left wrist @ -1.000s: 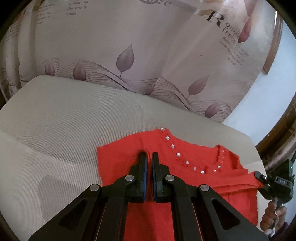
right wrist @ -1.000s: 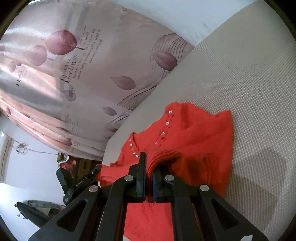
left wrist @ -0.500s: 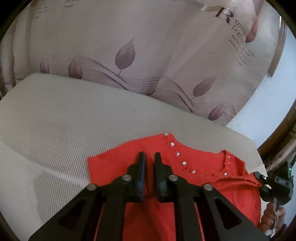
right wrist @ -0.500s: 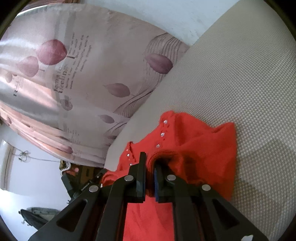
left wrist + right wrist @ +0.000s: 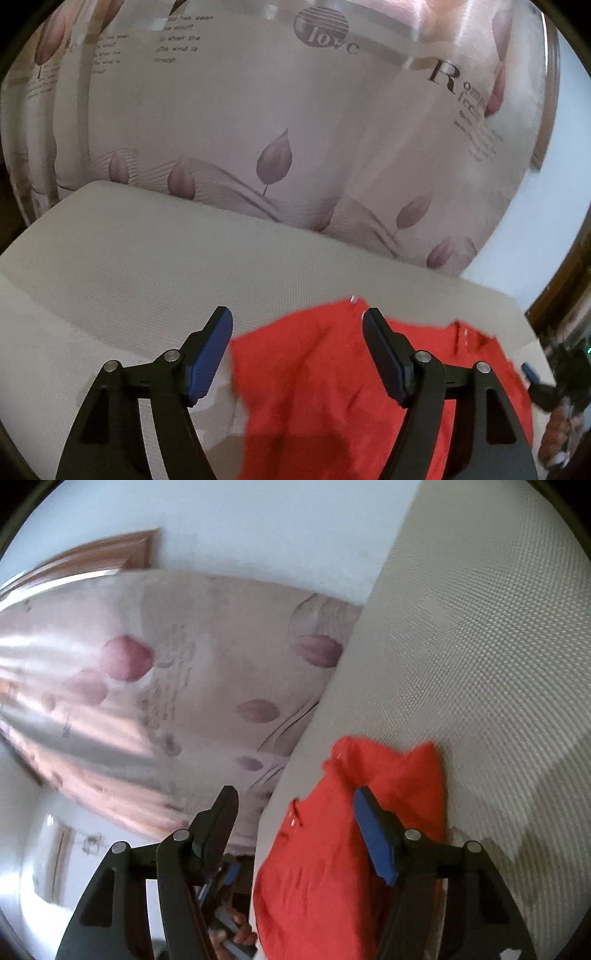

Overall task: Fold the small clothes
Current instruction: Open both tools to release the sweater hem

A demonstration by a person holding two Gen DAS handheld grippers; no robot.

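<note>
A small red knitted top point(image 5: 325, 387) with silver studs at the neckline lies crumpled on the beige woven surface point(image 5: 147, 277). My left gripper point(image 5: 297, 326) hovers over its left part. Its jaws are opening, and the blue pads point(image 5: 207, 362) stand clear of the cloth, which lies below them. In the right wrist view the same red top point(image 5: 332, 867) lies near the surface's edge. My right gripper point(image 5: 295, 808) is above it with its jaws opening too, and its pads are off the fabric.
A pale curtain point(image 5: 295, 129) with leaf prints and lettering hangs just behind the surface. The right gripper point(image 5: 546, 380), held by a hand, shows at the far right of the left wrist view. A white wall point(image 5: 277, 535) and a wooden frame point(image 5: 110, 554) lie beyond.
Both grippers were shut on folds of the red top; now both have opened and let it go. The top has settled on the surface, and both views have drawn back and tilted.
</note>
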